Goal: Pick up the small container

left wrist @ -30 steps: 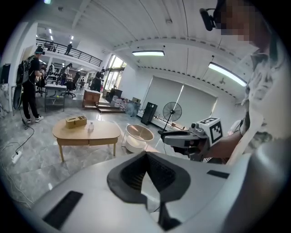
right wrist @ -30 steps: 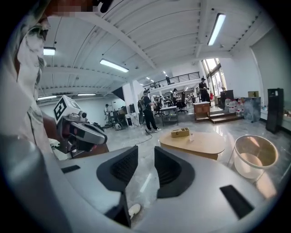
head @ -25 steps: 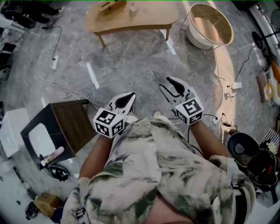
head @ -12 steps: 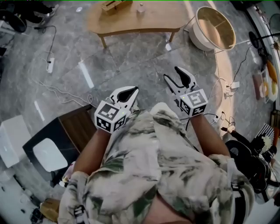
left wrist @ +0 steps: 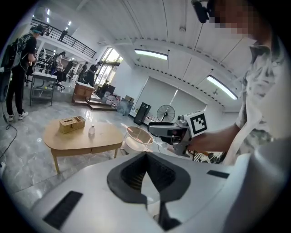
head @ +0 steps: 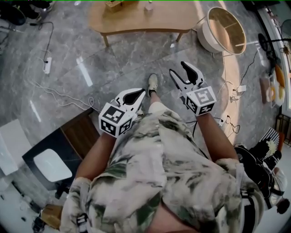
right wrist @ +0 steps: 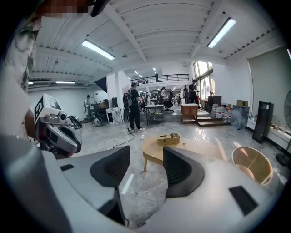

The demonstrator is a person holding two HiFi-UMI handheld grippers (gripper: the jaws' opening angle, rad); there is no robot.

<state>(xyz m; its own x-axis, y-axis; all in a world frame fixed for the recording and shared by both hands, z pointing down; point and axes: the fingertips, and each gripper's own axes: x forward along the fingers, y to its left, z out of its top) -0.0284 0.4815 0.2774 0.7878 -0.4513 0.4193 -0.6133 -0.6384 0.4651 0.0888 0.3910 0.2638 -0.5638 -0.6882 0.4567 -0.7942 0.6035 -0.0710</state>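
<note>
Since the small container (head: 148, 6) is sitting on the far worktop (head: 132, 20), we are holding the left hand-held gripper (head: 141, 93) pressed together and the right hand-held gripper (head: 178, 68), jaws just opening, spread empty for the grasp.

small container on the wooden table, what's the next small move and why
Probably step closer to the table: the small container stands far ahead, beside a wooden box, beyond both grippers. The right gripper looks the likelier to take it; its fingers have just been opening and stand apart, nothing between them, while those of the left gripper are together.
</note>
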